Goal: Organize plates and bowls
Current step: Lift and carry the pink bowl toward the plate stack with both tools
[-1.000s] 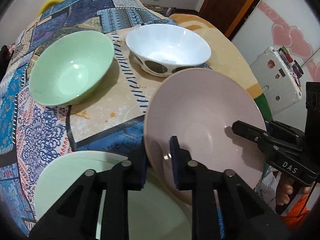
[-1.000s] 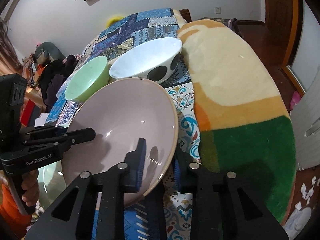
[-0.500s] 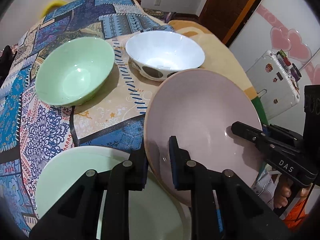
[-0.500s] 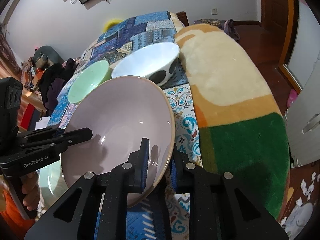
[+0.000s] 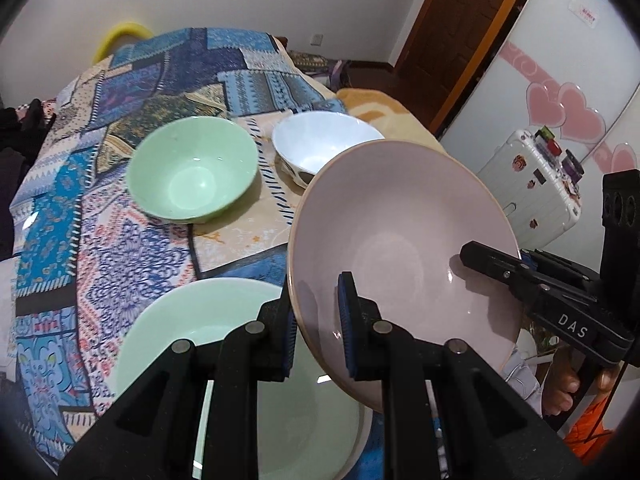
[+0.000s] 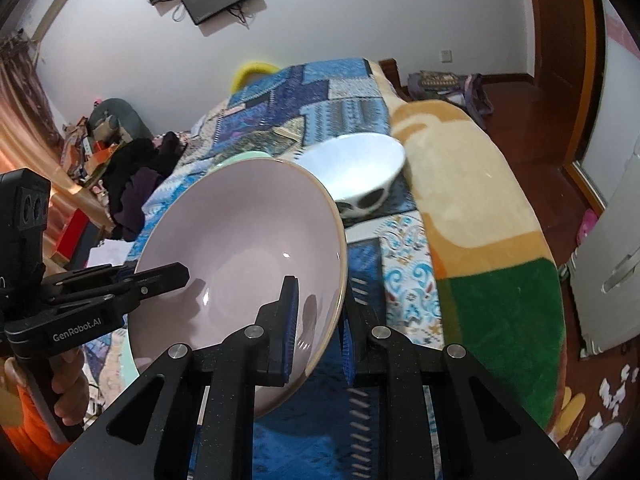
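Observation:
A wide pale pink plate (image 5: 400,240) hangs tilted above the bed, held at opposite rims. My left gripper (image 5: 318,320) is shut on its near left rim, and my right gripper (image 6: 318,320) is shut on its right rim. Each gripper also shows in the other's view: the right one (image 5: 486,258) and the left one (image 6: 176,272). Just under the pink plate lies a light green plate (image 5: 240,360). Farther back stand a green bowl (image 5: 192,172) and a white bowl (image 5: 320,148) with dark spots, side by side. In the right wrist view the pink plate (image 6: 240,240) hides most of the green bowl.
The dishes rest on a blue patchwork bedspread (image 5: 80,240). An orange, cream and green blanket (image 6: 480,220) covers the bed's right side. A white suitcase (image 5: 532,184) stands by the wardrobe on the right. Dark clothes (image 6: 136,176) are piled left of the bed.
Both grippers have risen with the pink plate held between them. The bowls and the green plate now sit lower and farther off, with more of the room showing.

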`<state>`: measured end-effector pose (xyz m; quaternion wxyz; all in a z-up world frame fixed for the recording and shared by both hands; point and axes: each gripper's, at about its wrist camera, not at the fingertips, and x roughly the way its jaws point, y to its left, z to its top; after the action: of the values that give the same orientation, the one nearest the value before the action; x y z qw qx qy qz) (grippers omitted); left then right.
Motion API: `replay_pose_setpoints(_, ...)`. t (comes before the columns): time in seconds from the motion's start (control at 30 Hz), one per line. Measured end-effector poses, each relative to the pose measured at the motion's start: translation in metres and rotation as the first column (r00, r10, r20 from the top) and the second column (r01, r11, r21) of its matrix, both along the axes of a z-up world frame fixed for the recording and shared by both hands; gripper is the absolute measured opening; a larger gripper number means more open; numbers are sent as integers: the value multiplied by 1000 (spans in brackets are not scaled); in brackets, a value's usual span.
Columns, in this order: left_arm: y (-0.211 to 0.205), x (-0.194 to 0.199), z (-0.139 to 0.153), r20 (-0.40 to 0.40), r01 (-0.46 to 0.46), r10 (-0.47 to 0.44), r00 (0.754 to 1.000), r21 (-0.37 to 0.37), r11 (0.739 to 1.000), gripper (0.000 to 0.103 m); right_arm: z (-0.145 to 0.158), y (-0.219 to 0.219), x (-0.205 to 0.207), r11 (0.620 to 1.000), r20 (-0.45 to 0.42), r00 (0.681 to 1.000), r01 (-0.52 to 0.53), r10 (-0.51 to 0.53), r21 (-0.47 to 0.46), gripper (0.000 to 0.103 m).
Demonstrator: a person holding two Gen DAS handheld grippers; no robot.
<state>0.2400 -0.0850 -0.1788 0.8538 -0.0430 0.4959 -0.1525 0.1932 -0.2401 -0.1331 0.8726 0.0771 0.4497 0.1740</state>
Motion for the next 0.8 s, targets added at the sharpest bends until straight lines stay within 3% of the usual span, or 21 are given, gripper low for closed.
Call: replay_pose_setpoints(0.8, 136, -95, 33, 84, -202, 204, 975, -26, 979, 19, 13, 134, -31, 973, 36, 973, -229, 230, -24, 17)
